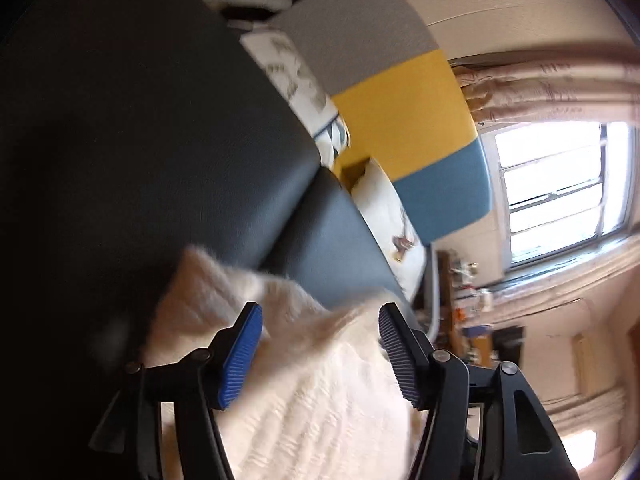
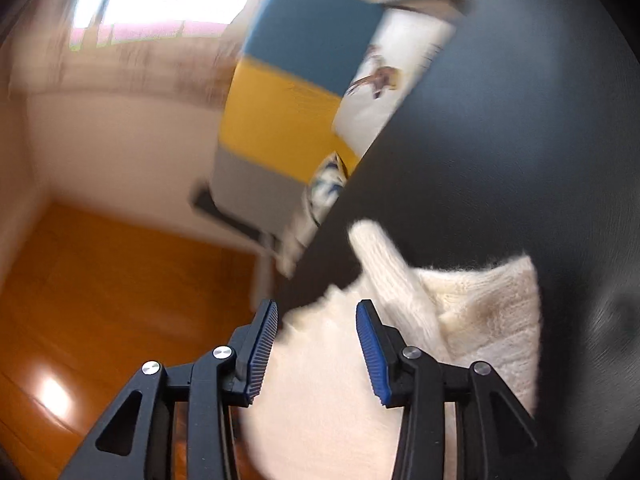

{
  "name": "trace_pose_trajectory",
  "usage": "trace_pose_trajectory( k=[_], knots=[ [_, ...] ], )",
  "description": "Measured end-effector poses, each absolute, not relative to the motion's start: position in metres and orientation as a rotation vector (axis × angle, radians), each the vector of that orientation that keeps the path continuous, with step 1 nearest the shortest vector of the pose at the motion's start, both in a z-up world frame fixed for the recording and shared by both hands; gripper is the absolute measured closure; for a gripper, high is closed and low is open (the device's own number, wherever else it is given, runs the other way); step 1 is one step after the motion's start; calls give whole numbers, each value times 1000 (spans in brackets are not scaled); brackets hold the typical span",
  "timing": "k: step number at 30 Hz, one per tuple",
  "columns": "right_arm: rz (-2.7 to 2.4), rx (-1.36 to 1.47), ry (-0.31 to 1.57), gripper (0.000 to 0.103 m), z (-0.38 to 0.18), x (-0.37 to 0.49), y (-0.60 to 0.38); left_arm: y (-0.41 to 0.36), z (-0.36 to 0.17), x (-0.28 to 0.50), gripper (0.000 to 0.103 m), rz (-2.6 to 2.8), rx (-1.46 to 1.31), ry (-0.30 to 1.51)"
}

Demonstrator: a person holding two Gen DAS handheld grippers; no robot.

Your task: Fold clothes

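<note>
Your left tongs [image 1: 320, 354] stand spread, blue ribbed pads well apart, and the cream knitted sweater [image 1: 304, 380] lies under and between them without either pad pressing it. Your right tongs [image 2: 318, 350] are spread too, narrower, with the same sweater [image 2: 472, 312] between the pads and unpinched. No earlier view is at hand, so only this stance can be told.

Both views are smeared by motion, and the sweater's near part is cut off by the lower edge of each picture and hidden behind the tong arms, so you cannot make out its whole outline or its long axis. One sweater shows. One narrow strip of it, likely a sleeve [image 2: 376, 252], points away from the right tongs toward the bed's edge.

The sweater lies on the dark grey bed cover [image 1: 140, 140], near the side edge. Two white printed pillows [image 1: 296, 76] lean at the head against one headboard [image 1: 400, 100] in grey, yellow and blue blocks. Beyond are one bright window [image 1: 560, 188] and the orange wooden floor [image 2: 120, 300].
</note>
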State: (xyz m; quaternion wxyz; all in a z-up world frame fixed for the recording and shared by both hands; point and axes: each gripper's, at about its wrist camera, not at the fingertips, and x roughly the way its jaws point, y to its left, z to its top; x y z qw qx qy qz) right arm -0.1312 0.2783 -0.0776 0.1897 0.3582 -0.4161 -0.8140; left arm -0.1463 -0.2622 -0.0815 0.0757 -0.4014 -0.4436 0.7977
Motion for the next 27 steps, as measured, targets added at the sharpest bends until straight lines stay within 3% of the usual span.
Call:
trace_pose_trajectory(
  k=[3, 5, 9, 13, 17, 20, 27],
  knots=[
    [-2424, 1101, -678, 60, -59, -134, 230, -255, -73, -142, 39, 2490, -1218, -1197],
    [-2452, 1114, -446, 60, -58, -135, 204, -249, -74, -138, 39, 2521, -1239, -1091],
    [-2511, 1216, -208, 62, -78, -154, 179, -224, -78, -134, 39, 2649, -1234, -804],
    [-2627, 1360, -303, 66, -105, -166, 215, -222, -88, -139, 39, 2821, -1326, -580],
    [-2686, 1307, -594, 82, -124, -154, 252, -220, -99, -129, 39, 2886, -1275, -415],
    [-2716, 1294, -603, 84, -126, -151, 253, -205, -103, -122, 38, 2952, -1237, -223],
    [-2795, 1177, -551, 80, -86, -118, 244, -210, -78, -109, 38, 2930, -1271, -345]
  ],
)
